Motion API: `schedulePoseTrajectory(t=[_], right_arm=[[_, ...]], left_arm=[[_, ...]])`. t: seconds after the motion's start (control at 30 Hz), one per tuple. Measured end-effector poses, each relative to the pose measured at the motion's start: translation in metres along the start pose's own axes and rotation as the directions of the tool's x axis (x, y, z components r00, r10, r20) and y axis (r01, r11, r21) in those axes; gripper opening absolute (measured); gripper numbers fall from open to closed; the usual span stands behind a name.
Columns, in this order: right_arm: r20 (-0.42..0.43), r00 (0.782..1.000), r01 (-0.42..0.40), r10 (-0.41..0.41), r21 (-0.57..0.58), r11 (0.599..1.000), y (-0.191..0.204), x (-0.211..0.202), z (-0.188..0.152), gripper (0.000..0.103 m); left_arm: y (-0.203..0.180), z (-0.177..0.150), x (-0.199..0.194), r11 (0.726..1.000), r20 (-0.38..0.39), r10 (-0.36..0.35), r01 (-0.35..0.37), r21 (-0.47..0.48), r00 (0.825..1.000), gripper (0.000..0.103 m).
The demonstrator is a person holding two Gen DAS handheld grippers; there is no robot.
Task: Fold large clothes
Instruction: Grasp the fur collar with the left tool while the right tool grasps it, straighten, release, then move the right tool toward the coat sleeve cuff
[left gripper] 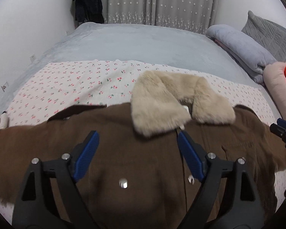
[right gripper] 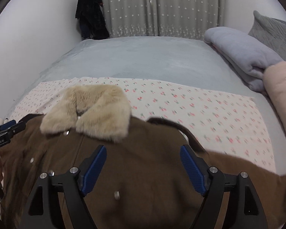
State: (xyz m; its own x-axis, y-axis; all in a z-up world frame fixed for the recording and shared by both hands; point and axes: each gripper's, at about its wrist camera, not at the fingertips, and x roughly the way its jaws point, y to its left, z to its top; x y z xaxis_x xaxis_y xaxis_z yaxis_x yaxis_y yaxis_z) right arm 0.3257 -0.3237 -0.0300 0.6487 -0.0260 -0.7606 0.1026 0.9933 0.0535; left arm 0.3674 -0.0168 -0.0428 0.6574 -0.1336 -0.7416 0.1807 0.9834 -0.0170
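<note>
A large brown coat [left gripper: 124, 152] with a cream fur collar [left gripper: 171, 99] lies spread face up on a cherry-print sheet [left gripper: 76, 84] on the bed. It also shows in the right wrist view [right gripper: 143, 171], with its collar [right gripper: 93, 110] at the left. My left gripper [left gripper: 138, 139] is open and empty, over the coat's chest just below the collar. My right gripper [right gripper: 143, 154] is open and empty, over the coat's right shoulder part. Each gripper shows at the edge of the other's view.
The grey-blue bed cover [left gripper: 133, 43] stretches back to star-print curtains [left gripper: 152, 2]. A folded grey blanket [left gripper: 242, 51], a grey pillow [left gripper: 270, 32] and a pink cushion [left gripper: 276, 87] lie at the right. A dark garment [left gripper: 87, 2] hangs in the far left corner.
</note>
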Motion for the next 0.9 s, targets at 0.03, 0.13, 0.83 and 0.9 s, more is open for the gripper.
schedulePoseTrajectory(t=[0.03,0.13,0.83,0.9], right_arm=[[-0.004,1.000,0.012,-0.012,0.003,1.000,-0.001,-0.007,-0.005,0.082],[-0.013,0.999,0.044,-0.044,0.000,0.999,-0.007,-0.031,-0.022,0.082],[-0.061,0.969,0.248,-0.240,0.202,0.948,-0.156,-0.143,-0.134,0.083],[-0.068,0.963,0.269,-0.260,0.248,0.931,-0.177,-0.148,-0.138,0.083]], left_arm=[[-0.004,-0.005,-0.005,1.000,-0.010,0.003,-0.003,0.008,1.000,0.086],[-0.016,-0.023,-0.027,1.000,-0.034,-0.004,0.005,0.029,0.999,0.086],[-0.043,-0.123,-0.064,0.996,-0.095,-0.082,0.079,-0.027,0.992,0.088],[-0.044,-0.128,-0.062,0.998,-0.104,-0.063,0.060,-0.029,0.993,0.088]])
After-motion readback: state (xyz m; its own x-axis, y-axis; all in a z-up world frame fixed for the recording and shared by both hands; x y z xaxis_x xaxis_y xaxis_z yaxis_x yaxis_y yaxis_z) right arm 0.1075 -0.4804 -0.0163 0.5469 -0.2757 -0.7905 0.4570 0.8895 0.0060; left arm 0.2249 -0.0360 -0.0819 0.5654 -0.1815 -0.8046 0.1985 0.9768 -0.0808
